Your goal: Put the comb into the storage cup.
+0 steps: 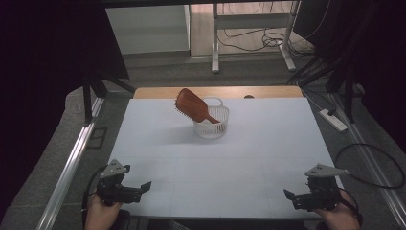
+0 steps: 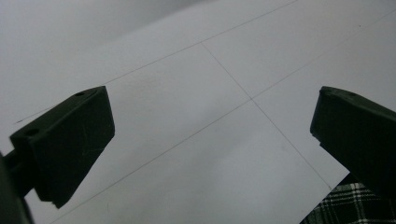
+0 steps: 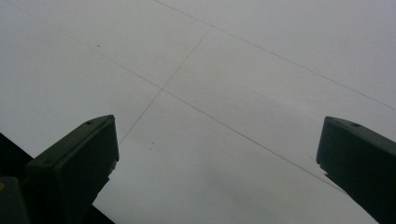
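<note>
One hairbrush, one basket, two grippers

Right claw spread wide above the white tabletop.

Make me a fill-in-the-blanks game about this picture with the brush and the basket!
1. The brown hairbrush has its handle stuck in a white ____.
2. The basket sits on the white table toward the ____ edge, away from the person.
3. The left gripper has its fingers ____, with nothing between them.
4. The right gripper waits near the table's ____ edge.

Missing words: basket; far; open; near
</note>
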Demonstrator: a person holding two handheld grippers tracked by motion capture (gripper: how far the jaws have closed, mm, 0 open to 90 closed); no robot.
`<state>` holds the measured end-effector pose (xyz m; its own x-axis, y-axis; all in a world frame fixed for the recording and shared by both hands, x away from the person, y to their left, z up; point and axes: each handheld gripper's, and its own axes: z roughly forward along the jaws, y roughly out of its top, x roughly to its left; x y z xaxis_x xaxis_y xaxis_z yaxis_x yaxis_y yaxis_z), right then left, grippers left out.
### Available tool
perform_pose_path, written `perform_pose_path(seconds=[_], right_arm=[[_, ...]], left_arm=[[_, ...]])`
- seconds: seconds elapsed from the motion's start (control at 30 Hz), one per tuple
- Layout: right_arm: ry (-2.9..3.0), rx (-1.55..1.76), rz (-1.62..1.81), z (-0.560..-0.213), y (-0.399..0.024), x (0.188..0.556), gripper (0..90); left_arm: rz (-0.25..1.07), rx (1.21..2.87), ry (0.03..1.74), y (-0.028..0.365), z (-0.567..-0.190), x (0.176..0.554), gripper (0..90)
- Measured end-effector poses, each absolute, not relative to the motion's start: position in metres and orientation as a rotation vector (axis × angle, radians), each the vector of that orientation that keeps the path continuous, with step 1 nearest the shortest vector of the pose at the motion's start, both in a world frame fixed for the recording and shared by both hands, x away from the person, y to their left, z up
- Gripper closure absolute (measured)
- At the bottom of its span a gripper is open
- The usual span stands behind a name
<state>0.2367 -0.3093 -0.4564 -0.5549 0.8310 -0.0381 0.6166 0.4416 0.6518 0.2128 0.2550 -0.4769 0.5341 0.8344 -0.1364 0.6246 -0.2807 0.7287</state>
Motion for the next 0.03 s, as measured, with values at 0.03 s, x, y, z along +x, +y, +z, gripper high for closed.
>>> perform_pose_path(seconds=[0.03], right_arm=[[2.347, 1.231, 0.84, -0.4567, -0.3094, 0.2368, 0.0]], left_arm=[[0.344, 2.009, 1.184, 0.2554, -0.477, 0.2133, 0.1]])
